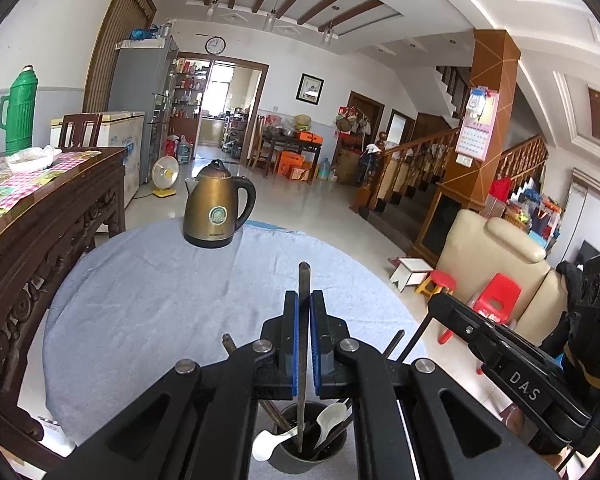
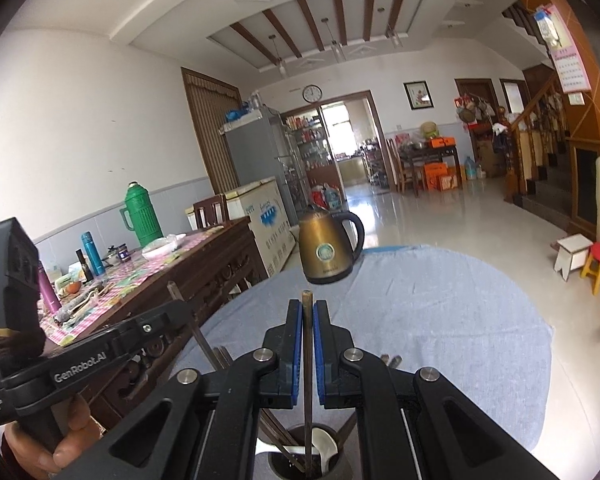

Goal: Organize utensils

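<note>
Each gripper [image 1: 303, 304] [image 2: 308, 312] pinches an upright chopstick [image 1: 302, 280] [image 2: 307, 300] – tips already in the cup [image 1: 300, 458] at bottom centre.

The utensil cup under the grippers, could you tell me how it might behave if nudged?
The utensil cup looks narrow and upright, loaded with chopsticks and white spoons leaning outward, so it could tip. The cloth beneath probably resists sliding.

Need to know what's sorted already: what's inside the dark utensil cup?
In the cup: white spoons, dark chopsticks, plus the chopstick in the left gripper. The gripper bodies cover the cup's bottom.
</note>
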The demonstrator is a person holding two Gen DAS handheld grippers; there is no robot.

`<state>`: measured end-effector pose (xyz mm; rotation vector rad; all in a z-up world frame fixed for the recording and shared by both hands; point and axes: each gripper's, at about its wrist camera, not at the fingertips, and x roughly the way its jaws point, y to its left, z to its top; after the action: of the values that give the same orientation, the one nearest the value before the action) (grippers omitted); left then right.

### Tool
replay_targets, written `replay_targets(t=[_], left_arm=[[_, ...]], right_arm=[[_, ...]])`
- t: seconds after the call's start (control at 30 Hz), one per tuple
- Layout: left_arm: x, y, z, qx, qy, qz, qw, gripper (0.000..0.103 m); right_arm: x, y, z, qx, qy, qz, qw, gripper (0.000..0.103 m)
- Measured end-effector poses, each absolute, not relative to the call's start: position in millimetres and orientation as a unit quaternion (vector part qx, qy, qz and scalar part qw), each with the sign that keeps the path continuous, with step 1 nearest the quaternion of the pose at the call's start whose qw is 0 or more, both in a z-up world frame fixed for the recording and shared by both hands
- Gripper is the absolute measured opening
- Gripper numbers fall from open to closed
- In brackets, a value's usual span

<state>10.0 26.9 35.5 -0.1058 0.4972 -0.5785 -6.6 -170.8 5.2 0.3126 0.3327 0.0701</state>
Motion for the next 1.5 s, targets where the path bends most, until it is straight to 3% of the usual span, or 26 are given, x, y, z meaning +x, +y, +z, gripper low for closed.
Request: replay_targets(t=[0.93, 0.97, 1.0, 1.03, 1.1, 1.2, 1.33, 1.4, 1.47, 1.5], left_arm=[[-6.5, 21.7, 13.5, -0.001, 0.281, -0.221, 0.934, 0.006], [-7.3, 20.7, 12.7, 0.006, 0.282, -0.213, 0.935, 0.008], [-9.1, 20.1, 12.7, 0.013, 0.281, -0.209, 0.936, 0.018], [-10.5, 20.8, 13.1, 0.016, 0.28, -0.207, 0.937, 0.035], [-17.4, 23.9, 16.7, 0.021, 0.267, -0.192, 0.944, 0.053], [-25.6, 27.6, 23.6, 0.035, 0.249, -0.173, 0.952, 0.054], [-34.5, 32.5, 29.0, 0.042, 0.244, -0.149, 0.957, 0.064], [-38.9, 36.3, 31.4, 0.043, 0.244, -0.137, 0.959, 0.068], [-44.9, 38.5, 33.3, 0.049, 0.243, -0.12, 0.961, 0.071], [-47.8, 40.4, 34.7, 0.054, 0.24, -0.11, 0.963, 0.073]], right_arm=[[-0.1, -156.8, -36.5, 0.162, 0.241, 0.02, 0.957, 0.008], [2.8, -156.2, -38.6, 0.164, 0.249, 0.024, 0.954, 0.014], [4.2, -155.8, -40.8, 0.167, 0.257, 0.026, 0.952, 0.019], [4.6, -156.5, -42.2, 0.172, 0.262, 0.028, 0.949, 0.029], [0.0, -158.4, -41.5, 0.182, 0.255, 0.03, 0.949, 0.036], [-14.0, -160.8, -31.2, 0.181, 0.225, 0.027, 0.957, 0.036], [-30.7, -161.5, -15.9, 0.174, 0.2, 0.02, 0.964, 0.036], [-36.9, -159.9, -9.5, 0.168, 0.198, 0.014, 0.966, 0.041], [-42.5, -158.4, -4.1, 0.164, 0.198, 0.004, 0.966, 0.057], [-47.0, -158.4, -1.4, 0.165, 0.196, 0.001, 0.967, 0.059]])
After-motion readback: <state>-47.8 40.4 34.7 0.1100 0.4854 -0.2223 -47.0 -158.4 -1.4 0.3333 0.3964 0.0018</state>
